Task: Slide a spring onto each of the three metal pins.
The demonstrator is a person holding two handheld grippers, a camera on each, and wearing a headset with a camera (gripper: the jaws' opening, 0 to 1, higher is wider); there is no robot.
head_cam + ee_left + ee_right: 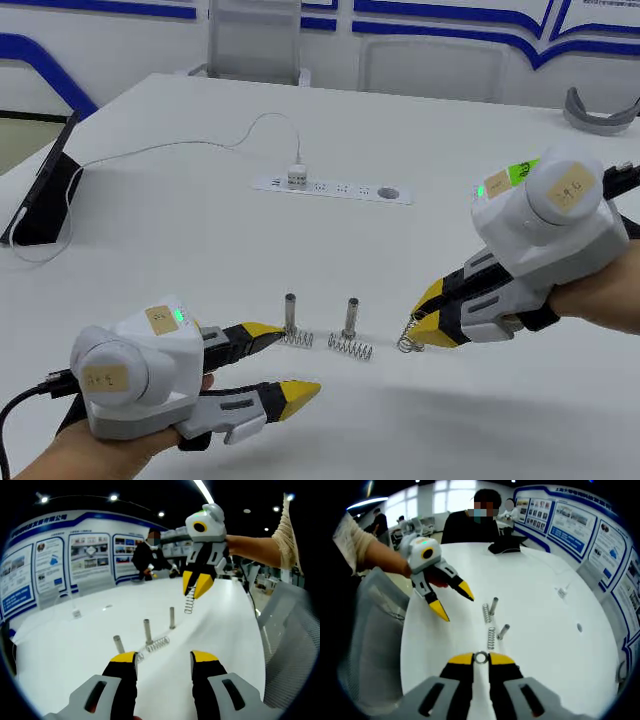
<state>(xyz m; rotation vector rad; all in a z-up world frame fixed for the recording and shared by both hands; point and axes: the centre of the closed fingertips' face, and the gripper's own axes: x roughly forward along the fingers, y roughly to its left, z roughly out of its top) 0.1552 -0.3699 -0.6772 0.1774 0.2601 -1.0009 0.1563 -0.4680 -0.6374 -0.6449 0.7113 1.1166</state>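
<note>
The white table (180,230) in front of you has three metal pins (147,630) standing upright in a row, with loose springs (350,347) lying flat at their feet. Your right gripper (418,322) is clamped on another spring (409,336), just right of the pins. Your left gripper (299,358) sits near left, jaws apart.
</note>
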